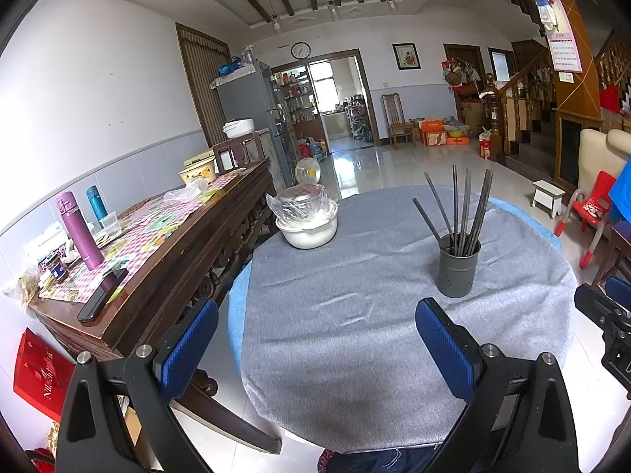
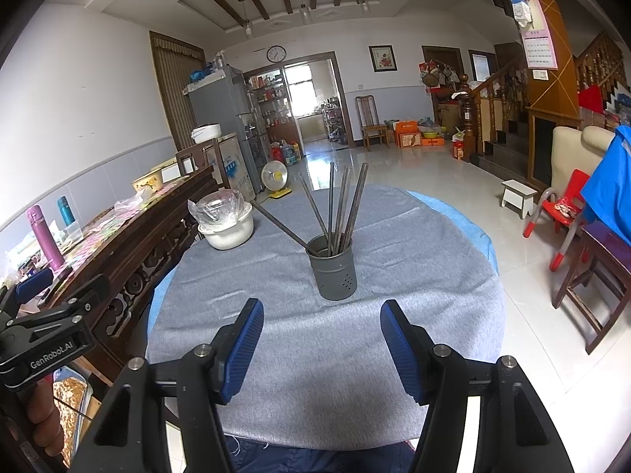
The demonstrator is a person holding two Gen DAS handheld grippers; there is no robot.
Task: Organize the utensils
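Both tongs, left and right, gape empty. Chopsticks, thin, stiff and slippery, stand in the holder mid-frame on the surface; pinch them near their tops.

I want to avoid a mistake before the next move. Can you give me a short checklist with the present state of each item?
1. Left tool open and empty: ok.
2. Right tool open and empty: ok.
3. Grey holder upright on the grey tablecloth: ok.
4. Chopsticks all inside the holder, none lying on the cloth: ok.
5. White bowl apart from the holder: ok.
6. Chopsticks paired or equal in length: cannot tell.
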